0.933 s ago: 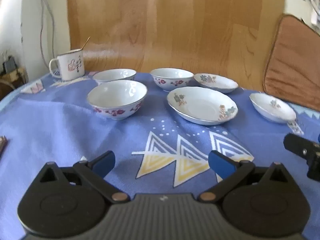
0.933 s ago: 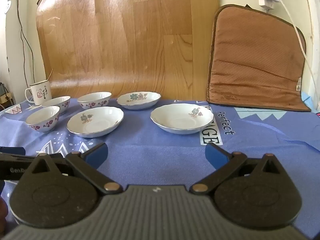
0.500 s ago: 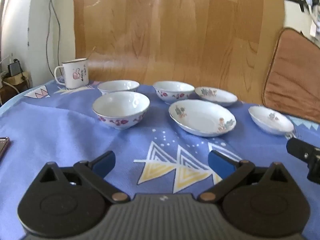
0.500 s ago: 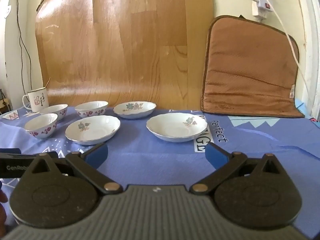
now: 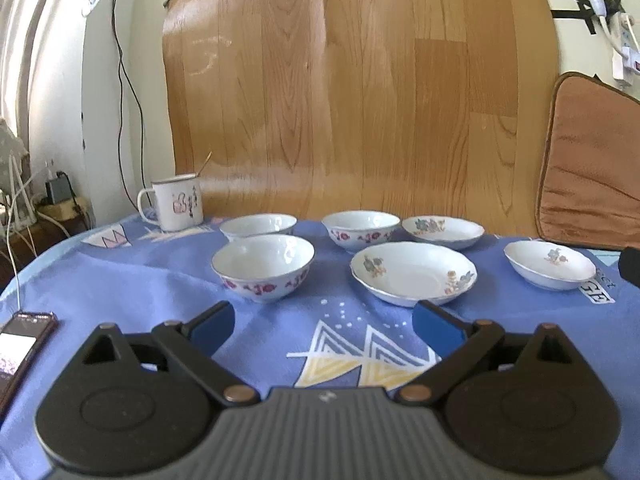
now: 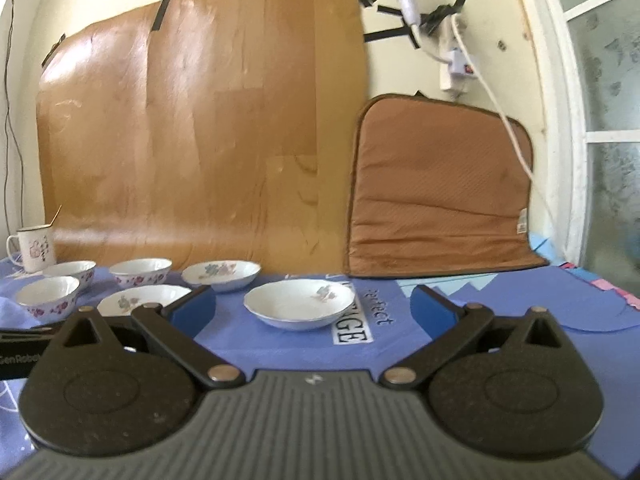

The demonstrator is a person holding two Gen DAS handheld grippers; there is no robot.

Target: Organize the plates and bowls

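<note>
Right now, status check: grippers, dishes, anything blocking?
Left gripper open, empty. Right gripper open, empty. Three bowls, three plates spread on cloth, none stacked. Mug rear left, phone near edge; path clear.

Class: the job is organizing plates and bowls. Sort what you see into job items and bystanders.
Job items: three red-flowered bowls; three blue-flowered plates.

Bystanders: enamel mug, phone, brown cushion, blue tablecloth.
</note>
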